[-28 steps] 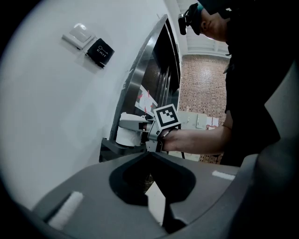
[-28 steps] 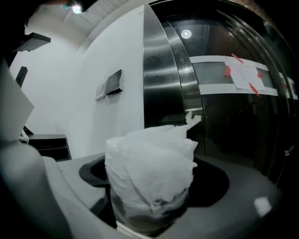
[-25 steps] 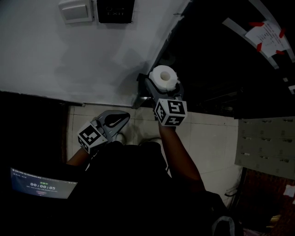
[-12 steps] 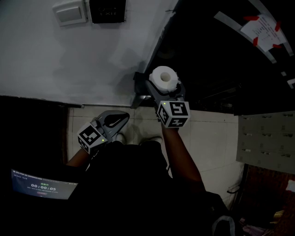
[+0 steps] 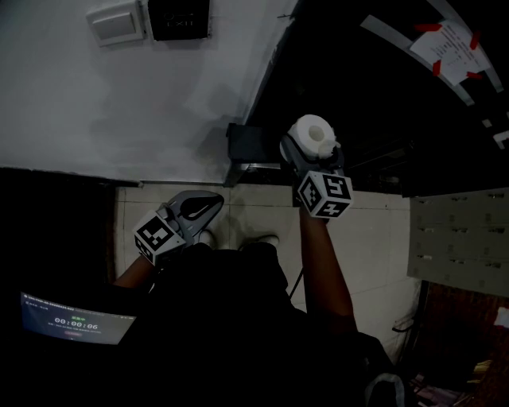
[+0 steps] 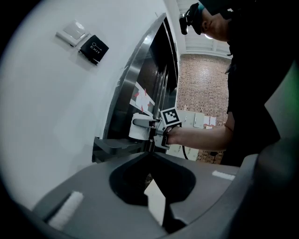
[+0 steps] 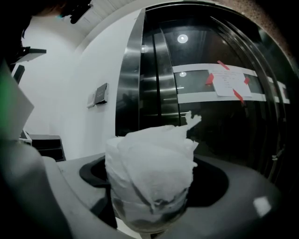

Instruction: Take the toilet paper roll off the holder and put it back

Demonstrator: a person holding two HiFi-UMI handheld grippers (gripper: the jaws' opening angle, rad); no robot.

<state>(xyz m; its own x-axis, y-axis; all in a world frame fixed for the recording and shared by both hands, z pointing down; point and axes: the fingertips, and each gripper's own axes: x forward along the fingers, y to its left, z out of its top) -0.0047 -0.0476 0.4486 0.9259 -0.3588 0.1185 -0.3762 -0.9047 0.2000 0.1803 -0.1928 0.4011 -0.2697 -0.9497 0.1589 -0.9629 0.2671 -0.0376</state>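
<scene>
The white toilet paper roll [image 5: 312, 133] is off the holder, held up in front of the dark doors with my right gripper [image 5: 309, 156] shut on it. In the right gripper view the roll [image 7: 149, 172] fills the space between the jaws, a loose torn end sticking up. The dark metal holder [image 5: 245, 145] stands bare on the wall's lower edge, to the left of the roll. My left gripper [image 5: 215, 201] hangs low by the floor, shut and empty. From the left gripper view I see the roll [image 6: 138, 129] beyond the holder [image 6: 117, 147].
A white wall switch [image 5: 116, 21] and a black exit panel [image 5: 179, 16] sit high on the white wall. Dark glossy doors carry a paper notice [image 5: 447, 44] taped in red. A tiled floor [image 5: 374, 238] lies below, a lit screen [image 5: 75, 318] at lower left.
My right gripper has carried the roll to the right, away from the holder, which now stands bare. The left gripper has not moved.
</scene>
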